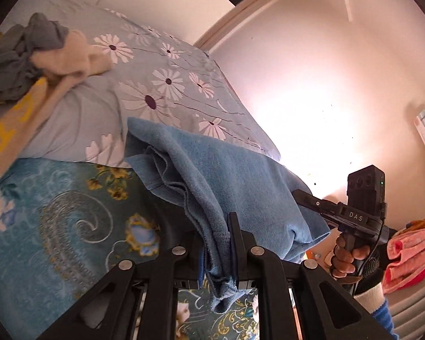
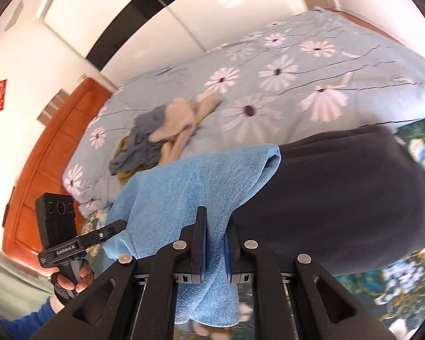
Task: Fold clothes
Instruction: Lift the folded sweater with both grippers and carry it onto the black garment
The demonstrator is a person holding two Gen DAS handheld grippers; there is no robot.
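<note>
Blue fleece garment (image 1: 212, 170), stretched lengthwise between both grippers

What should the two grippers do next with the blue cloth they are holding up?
Probably pull gently apart to stretch it flat. The left gripper and right gripper are each shut on the blue cloth, which hangs bunched and wrinkled between them above the bed, so it looks too crumpled to fold neatly yet.
</note>
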